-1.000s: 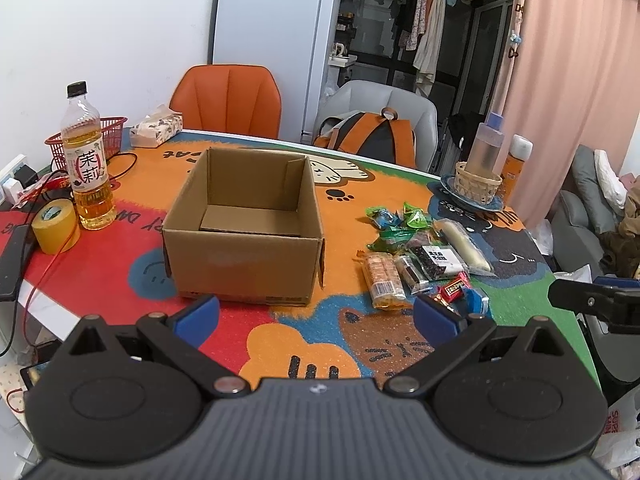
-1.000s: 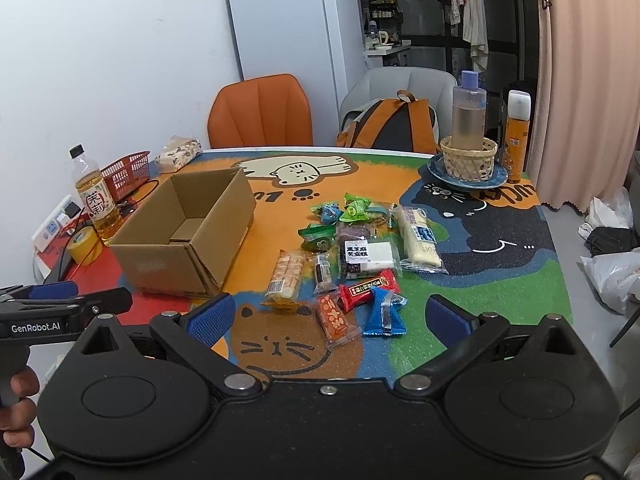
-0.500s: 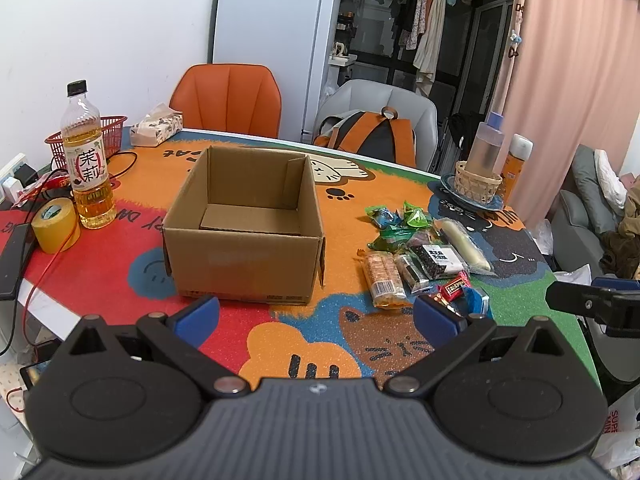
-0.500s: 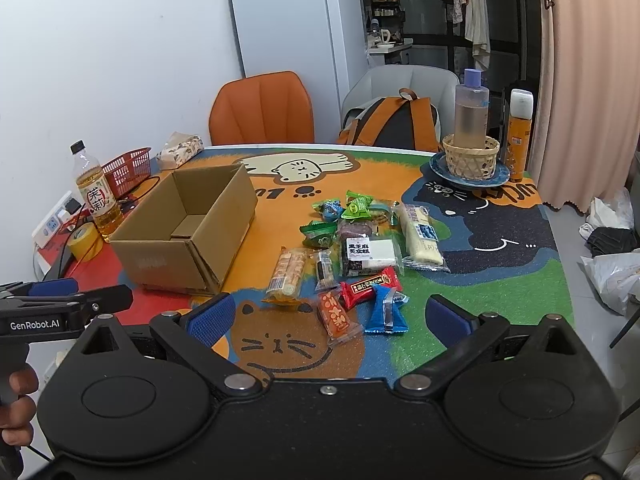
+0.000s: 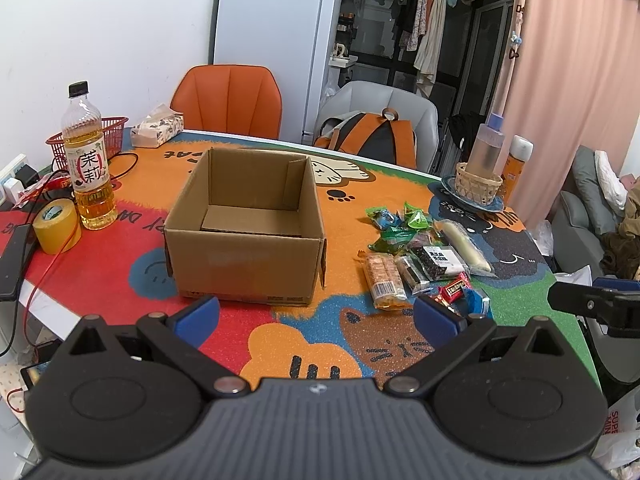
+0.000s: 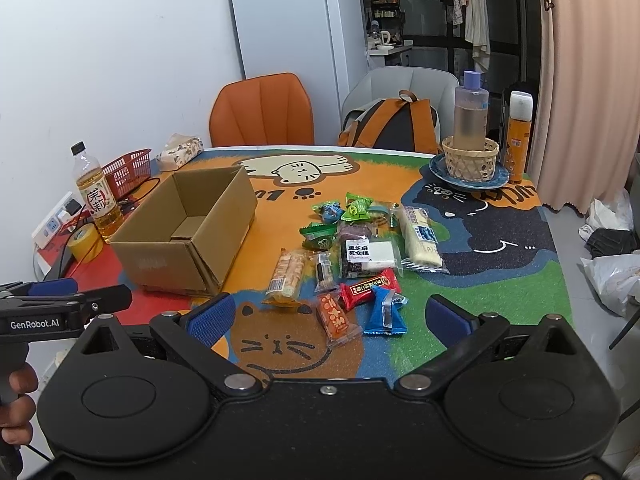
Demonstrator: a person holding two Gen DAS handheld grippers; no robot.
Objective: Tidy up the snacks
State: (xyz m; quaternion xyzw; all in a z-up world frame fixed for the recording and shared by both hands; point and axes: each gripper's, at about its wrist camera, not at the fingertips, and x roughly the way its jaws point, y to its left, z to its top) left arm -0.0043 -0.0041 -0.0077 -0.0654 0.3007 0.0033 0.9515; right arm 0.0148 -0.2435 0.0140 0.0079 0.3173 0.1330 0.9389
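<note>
Counter cover: cartoon cat print in orange, red, blue, black and green patches. Cardboard box: plain brown. Snack packets: blue wrapper, red wrapper with dark label, orange wrapper, green wrappers, black-and-white pack, pale cream bar. Tea bottle: amber liquid, black cap, white label with red characters. Tape roll: yellow. Basket: red mesh. Hand-held gripper pads: blue, on black bodies.

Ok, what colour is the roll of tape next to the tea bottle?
Yellow; the tape roll shows best in the left wrist view.
</note>
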